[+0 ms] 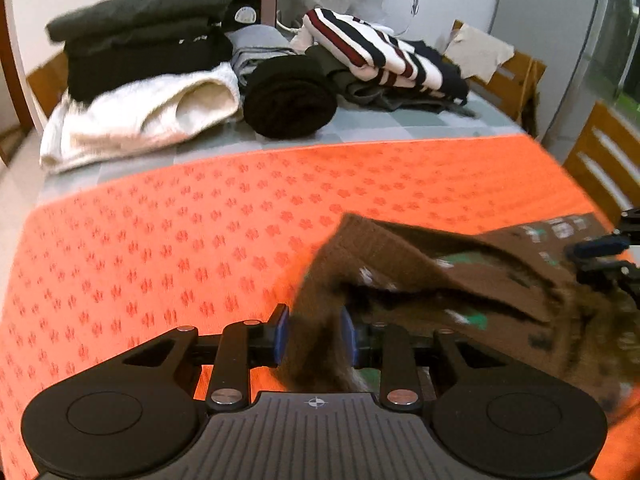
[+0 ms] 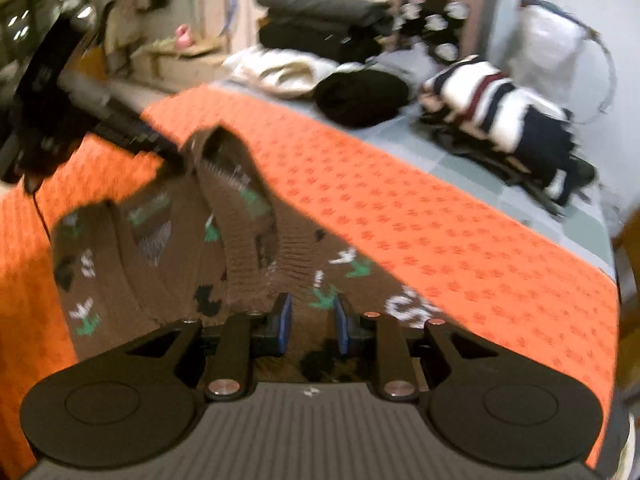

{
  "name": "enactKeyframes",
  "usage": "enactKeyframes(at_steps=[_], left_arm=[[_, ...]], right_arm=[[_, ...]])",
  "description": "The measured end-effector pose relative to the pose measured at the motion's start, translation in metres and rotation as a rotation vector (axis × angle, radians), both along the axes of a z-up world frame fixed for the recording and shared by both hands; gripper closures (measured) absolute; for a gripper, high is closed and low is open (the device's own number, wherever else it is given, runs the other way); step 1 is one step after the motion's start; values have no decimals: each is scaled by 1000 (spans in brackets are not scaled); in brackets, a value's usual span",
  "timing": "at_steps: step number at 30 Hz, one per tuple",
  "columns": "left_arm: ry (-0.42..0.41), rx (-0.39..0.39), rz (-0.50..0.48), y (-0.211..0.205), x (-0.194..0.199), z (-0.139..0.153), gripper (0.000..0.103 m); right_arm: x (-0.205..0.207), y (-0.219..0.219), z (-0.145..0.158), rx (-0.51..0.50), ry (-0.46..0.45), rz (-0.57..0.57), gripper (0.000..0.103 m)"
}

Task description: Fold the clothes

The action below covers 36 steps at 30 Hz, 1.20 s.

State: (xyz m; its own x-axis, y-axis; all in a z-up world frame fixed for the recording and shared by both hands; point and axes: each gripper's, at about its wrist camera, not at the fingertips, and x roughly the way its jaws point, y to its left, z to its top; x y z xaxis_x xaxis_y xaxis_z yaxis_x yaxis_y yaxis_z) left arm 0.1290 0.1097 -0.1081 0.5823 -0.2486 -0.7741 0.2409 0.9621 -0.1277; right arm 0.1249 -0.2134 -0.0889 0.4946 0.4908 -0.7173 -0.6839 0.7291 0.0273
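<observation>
Brown ribbed knit sweater point(image 1: 432, 276) with green and white motifs: coarse wool-like cloth, matt, fuzzy at the edges. Orange cloth cover point(image 1: 180, 232) with a repeated darker flower print: woven, matt, waffle-like texture. Left gripper point(image 1: 314, 336) and right gripper point(image 2: 311, 322): matt black plastic bodies, ribbed grey plastic top plates, shiny bare metal pivot pins, blue pads on the jaws, apparently rubber or plastic. White fleece garment point(image 1: 136, 116): thick, fluffy pile. Black rolled garment point(image 1: 290, 96): soft, matt cloth. Striped white, navy and maroon sweater point(image 1: 384, 56): smooth knit.
</observation>
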Motion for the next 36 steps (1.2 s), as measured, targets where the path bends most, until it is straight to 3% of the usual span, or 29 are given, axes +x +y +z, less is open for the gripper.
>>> enactKeyframes(at_steps=[6,9,14,17,21,22,25,28,33,35,36], left_arm=[[88,-261,2,24,-41,11,68],[126,-327,19,25,-55,4,62],[186,-356,58,18,-67,-19,60],[202,-373,80,14,-71,-27,62],[218,-396,112,14,-76,-32,85],[221,-403,122,16,-77,-32,86],[215,-411,135,16,-79,-33,86],[203,-417,142,15,-80,-34,83],[183,-426,153,14,-82,-35,80],[184,-440,168,15,-83,-36,81],[186,-451,179,16,-84,-36,86]], right_arm=[[-23,-57,21,66,55,-194,58],[-40,-85,15,70,91,-301,53],[-58,-117,-6,111,174,-443,48],[-60,-123,-21,183,256,-464,47],[-58,-125,-34,239,296,-516,48],[-57,-125,-35,237,293,-540,48],[-59,-124,-34,187,241,-615,48],[-60,-129,-36,178,248,-633,48],[-67,-129,-46,275,331,-589,47],[-70,-130,-48,315,333,-595,54],[-71,-132,-48,325,334,-607,72]])
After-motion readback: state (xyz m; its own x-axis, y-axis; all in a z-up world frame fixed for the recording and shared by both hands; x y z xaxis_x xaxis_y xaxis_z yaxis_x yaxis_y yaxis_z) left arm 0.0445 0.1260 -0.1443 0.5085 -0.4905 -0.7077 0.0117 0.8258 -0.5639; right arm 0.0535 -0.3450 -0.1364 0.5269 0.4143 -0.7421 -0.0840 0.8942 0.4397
